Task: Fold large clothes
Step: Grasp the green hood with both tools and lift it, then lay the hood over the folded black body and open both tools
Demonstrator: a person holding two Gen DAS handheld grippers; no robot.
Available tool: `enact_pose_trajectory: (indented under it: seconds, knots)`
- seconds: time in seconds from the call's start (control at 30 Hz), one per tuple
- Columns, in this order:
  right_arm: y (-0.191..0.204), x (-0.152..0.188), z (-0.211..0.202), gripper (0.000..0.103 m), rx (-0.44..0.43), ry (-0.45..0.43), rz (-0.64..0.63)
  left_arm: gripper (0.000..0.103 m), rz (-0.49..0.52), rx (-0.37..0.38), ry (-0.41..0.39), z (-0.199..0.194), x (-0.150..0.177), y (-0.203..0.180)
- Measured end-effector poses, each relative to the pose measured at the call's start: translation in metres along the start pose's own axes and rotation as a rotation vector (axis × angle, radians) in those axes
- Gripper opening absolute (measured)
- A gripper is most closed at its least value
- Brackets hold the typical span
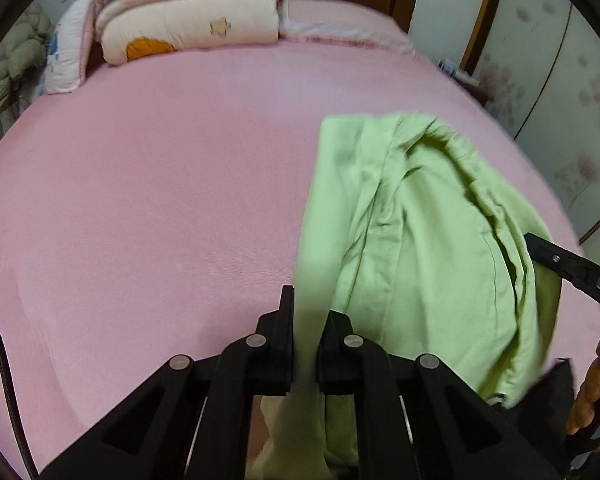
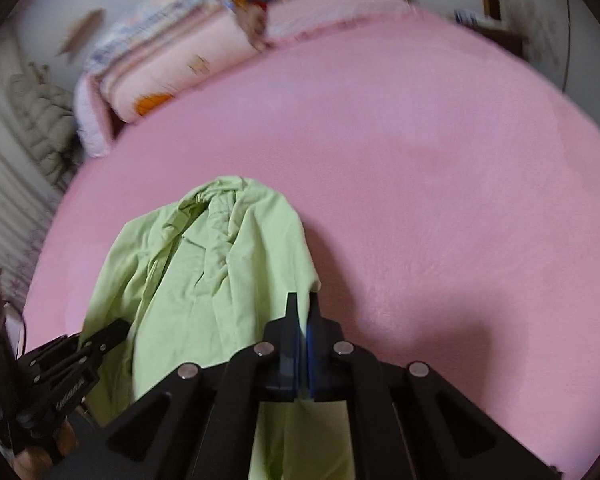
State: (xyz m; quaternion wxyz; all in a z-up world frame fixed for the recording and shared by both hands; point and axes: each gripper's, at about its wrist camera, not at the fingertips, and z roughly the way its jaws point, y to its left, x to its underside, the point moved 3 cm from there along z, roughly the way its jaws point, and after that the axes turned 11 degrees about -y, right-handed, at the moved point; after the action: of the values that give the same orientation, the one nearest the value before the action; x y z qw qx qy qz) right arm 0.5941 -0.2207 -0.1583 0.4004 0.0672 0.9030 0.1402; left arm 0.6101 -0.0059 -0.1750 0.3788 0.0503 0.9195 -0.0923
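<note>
Both clamped on the green garment (image 1: pixel 412 216) — left gripper (image 1: pixel 305 328) and right gripper (image 2: pixel 303 322) each pinch an edge, rest bunched on the pink bed (image 1: pixel 140 200). Looks like spread-out step — next: pull apart, lay flat.

Light green garment (image 1: pixel 412 232), thin woven fabric, creased. Lies bunched lengthwise on the pink bed cover (image 1: pixel 160 200), far end flat on the cover, loose folds and a raised ridge along its middle. Near end lifted off the cover: one edge pinched between the left gripper (image 1: pixel 305 332) fingers, the other edge clamped in the right gripper (image 2: pixel 303 332). Cloth also hangs below both grippers
</note>
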Motion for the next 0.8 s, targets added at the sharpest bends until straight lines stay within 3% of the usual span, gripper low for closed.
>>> enact_pose_trajectory:
  seconds: [0.17,0.3,0.4,0.53,0.63,0.73,0.8]
  knots:
    - [0.016,0.009,-0.097,0.002,-0.084,-0.139,-0.069,0.006,0.010,0.054,-0.062,-0.087,0.011,0.002]
    - [0.027,0.043,-0.158,0.002,-0.106,-0.202,-0.146,0.006,0.008,0.094,-0.052,-0.145,0.054,0.008]
    - [0.029,0.086,-0.190,0.005,-0.076,-0.220,-0.226,0.006,-0.003,0.111,0.000,-0.164,0.100,0.013]
    - [0.029,0.144,-0.197,0.011,0.003,-0.169,-0.294,0.017,-0.019,0.087,0.126,-0.166,0.160,0.020]
    - [0.028,0.190,-0.190,0.021,0.083,-0.060,-0.363,0.027,-0.057,0.063,0.219,-0.168,0.196,0.034]
    - [0.027,0.214,-0.194,0.021,0.118,-0.003,-0.394,0.035,-0.091,0.070,0.236,-0.181,0.215,0.040]
    - [0.023,0.225,-0.205,0.021,0.105,0.026,-0.371,0.050,-0.109,0.066,0.235,-0.190,0.216,0.046]
